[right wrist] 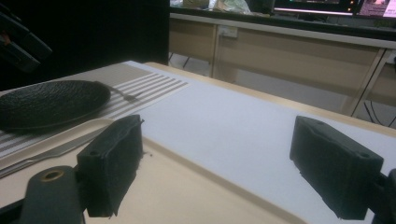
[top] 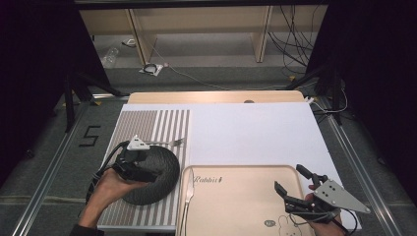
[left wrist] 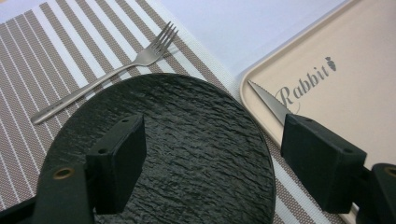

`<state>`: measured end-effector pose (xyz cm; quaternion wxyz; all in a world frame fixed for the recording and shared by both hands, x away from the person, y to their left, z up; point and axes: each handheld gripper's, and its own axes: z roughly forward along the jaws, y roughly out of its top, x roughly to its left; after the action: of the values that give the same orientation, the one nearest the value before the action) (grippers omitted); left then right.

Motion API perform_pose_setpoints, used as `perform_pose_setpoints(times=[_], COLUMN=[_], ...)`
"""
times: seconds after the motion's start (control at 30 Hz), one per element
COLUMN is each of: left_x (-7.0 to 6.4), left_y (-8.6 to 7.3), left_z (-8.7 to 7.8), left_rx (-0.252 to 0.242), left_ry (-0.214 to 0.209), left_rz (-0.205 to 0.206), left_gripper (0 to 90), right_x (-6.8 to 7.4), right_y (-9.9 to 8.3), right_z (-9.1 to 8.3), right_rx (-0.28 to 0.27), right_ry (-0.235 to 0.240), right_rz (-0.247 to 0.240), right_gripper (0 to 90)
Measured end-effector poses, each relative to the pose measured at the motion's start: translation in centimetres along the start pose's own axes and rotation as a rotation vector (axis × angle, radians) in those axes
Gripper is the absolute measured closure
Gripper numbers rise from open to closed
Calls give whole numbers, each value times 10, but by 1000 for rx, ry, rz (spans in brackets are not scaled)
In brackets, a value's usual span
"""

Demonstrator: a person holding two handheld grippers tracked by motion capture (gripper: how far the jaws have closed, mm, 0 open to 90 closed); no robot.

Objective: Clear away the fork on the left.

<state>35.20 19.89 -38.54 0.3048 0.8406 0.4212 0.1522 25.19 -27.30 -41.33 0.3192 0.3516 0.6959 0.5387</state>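
Note:
A round black textured plate (top: 158, 173) (left wrist: 177, 102) lies on a striped placemat (top: 152, 123). My left gripper (top: 145, 169) (left wrist: 215, 126) hovers over the plate's near-left part, open wide, with nothing between its jaws. A silver fork (top: 169, 143) (left wrist: 107, 79) rests on the placemat just beyond the plate. A table knife (top: 188, 194) (left wrist: 268, 100) lies along the left edge of a beige "Rabbit" tray (top: 241, 196). My right gripper (top: 291, 179) (right wrist: 217, 126) stands open and empty above the tray's right side. From there the plate (right wrist: 51, 102) and the knife (right wrist: 51, 151) show at the left.
A white sheet (top: 251, 132) covers the table behind the tray and right of the placemat. The table's wooden far edge (top: 216, 96) runs behind it. Wooden furniture and cables sit on the floor beyond, with dark curtains on both sides.

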Motion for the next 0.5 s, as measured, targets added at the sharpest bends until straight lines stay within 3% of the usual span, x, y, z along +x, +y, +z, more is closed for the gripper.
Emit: perform_pose_setpoints(times=[0.5], left_x=[20], left_y=[4], left_z=[9], left_rx=[18], left_ry=[56], left_rz=[11], left_gripper=[228], right_x=[1], right_y=[-1], right_z=[1], right_rx=[7], right_ry=[-6], right_rz=[-1], right_gripper=[179])
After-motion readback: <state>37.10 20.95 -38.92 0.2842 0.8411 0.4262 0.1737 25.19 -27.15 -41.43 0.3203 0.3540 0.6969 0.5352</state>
